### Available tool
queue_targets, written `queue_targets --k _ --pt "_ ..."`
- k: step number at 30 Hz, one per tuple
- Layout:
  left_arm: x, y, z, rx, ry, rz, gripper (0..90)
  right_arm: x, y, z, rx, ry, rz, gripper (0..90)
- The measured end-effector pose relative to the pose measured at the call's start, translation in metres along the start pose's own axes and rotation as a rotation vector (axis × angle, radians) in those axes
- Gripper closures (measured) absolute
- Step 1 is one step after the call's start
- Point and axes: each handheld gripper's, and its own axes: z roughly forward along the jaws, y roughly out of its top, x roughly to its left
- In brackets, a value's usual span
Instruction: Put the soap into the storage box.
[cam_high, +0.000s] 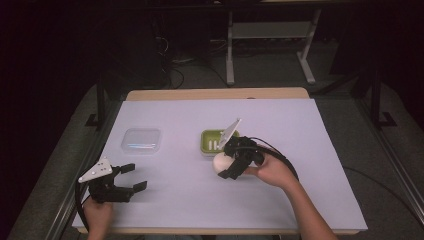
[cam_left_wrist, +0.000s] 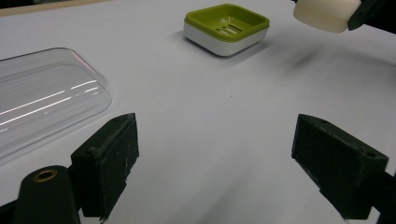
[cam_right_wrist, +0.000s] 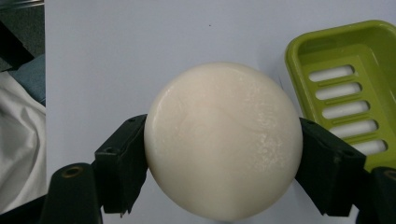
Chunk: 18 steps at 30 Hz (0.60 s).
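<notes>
Behind soap (cam_right_wrist: 223, 140), claw (cam_right_wrist: 223, 163) pads hidden

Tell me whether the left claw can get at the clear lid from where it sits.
Probably yes: the left claw is open and empty, and only bare table sheet lies between it and the clear lid.

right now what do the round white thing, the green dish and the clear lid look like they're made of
Round bar, clamped in the right gripper: likely soap, cream, waxy, with a soft satin sheen and faint surface swirls.
Dish: seemingly moulded plastic, a smooth lime-green slotted insert over a white base.
Lid: probably thin clear plastic, glossy, with bright streaks of reflected light and the table showing through.
</notes>
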Motion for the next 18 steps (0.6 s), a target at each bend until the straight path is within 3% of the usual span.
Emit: queue_targets --k 18 --pt "0.000 0.000 -0.001 -0.006 0.001 -0.003 14.5 -0.014 0.016 -0.010 -0.017 -0.006 0.005 23.6"
